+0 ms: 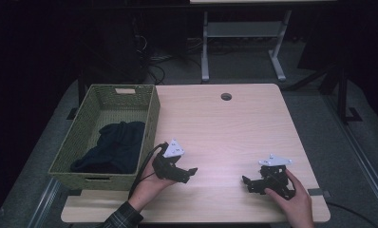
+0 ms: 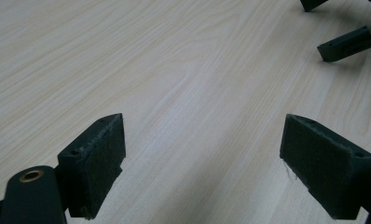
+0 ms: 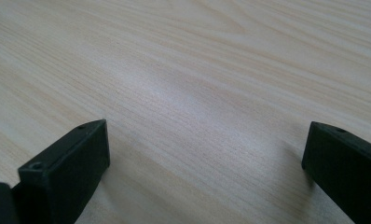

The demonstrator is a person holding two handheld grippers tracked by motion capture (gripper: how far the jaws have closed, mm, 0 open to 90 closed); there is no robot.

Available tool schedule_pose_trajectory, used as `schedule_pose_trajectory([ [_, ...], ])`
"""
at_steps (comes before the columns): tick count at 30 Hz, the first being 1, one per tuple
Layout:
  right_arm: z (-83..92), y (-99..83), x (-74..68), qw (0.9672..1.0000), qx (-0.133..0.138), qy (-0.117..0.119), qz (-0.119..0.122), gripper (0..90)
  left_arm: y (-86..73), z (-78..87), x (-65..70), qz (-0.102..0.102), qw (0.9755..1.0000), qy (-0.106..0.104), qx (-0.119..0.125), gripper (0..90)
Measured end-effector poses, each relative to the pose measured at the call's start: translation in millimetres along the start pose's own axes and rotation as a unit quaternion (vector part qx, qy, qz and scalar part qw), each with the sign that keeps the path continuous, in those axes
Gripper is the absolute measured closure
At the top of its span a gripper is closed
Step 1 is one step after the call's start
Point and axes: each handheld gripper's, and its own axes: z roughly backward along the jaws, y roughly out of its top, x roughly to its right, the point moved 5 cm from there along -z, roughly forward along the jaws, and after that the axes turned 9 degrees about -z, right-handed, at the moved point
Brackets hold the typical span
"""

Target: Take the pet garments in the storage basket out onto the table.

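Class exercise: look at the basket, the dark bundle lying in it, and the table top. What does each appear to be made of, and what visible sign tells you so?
Basket: probably woven fibre or wicker, olive green; its walls show a plaited texture and cut-out handles.
Dark bundle: soft cloth, likely a knit or fleece garment; it lies in matt, rumpled folds.
Table top: pale wood or wood-look laminate; grain lines run across a smooth, faintly glossy surface.

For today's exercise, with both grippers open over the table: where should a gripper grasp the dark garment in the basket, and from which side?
Probably from straight above: the woven basket walls block any sideways approach. Grip the dark garment at its bunched upper fold, which seems to rise highest and offers a ridge to pinch. The left gripper, jaws open, is nearer than the right gripper.
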Motion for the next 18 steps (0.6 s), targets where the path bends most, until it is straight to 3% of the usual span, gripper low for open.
schedule_pose_trajectory([
  [18, 0.0, 0.0, -0.1, 1.0, 0.0, 0.0, -0.001, 0.4, 8.7, 6.7, -1.0, -0.002, 0.9998, -0.02, -0.002, 13.7],
])
